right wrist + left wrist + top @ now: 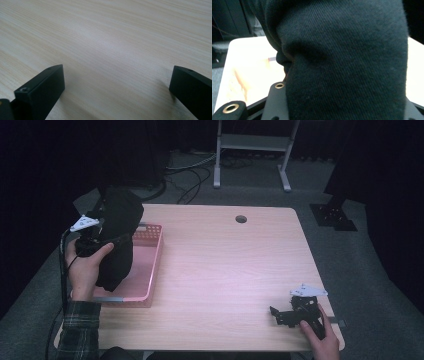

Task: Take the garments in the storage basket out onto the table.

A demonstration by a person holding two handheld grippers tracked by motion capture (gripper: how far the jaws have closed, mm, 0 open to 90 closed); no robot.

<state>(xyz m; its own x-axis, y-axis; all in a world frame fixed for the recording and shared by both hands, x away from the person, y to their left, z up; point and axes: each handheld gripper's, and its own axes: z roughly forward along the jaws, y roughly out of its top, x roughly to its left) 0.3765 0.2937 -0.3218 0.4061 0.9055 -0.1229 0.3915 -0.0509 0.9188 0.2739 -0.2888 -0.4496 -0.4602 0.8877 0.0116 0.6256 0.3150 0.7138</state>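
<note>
Dark cloth (119,237) hangs from the left gripper (107,240), lifted clear above the pink basket (150,265) at the left side of the desk (225,270). It is a black garment, bunched and drooping, with its top rising above the gripper and its lower folds hanging down over the inside of the basket; whether the lowest fold touches the basket floor cannot be told from the high view. The left hand (85,267) wraps the gripper's handle, a plaid sleeve (77,330) behind it, and the grey plate (84,223) sits on top of the tool. In the left gripper view the knit fabric (347,57) presses right up to the camera and covers the jaws, which are clamped on it, with a strip of pale desk (249,65) visible to one side.

Over at the near right corner of the desk, the right gripper (280,314) rests low on the wood, held by the right hand (320,337), well apart from the basket and the cloth. The right gripper view shows its two black jaws spread wide with bare wood grain (112,50) between them, grasping nothing.
</note>
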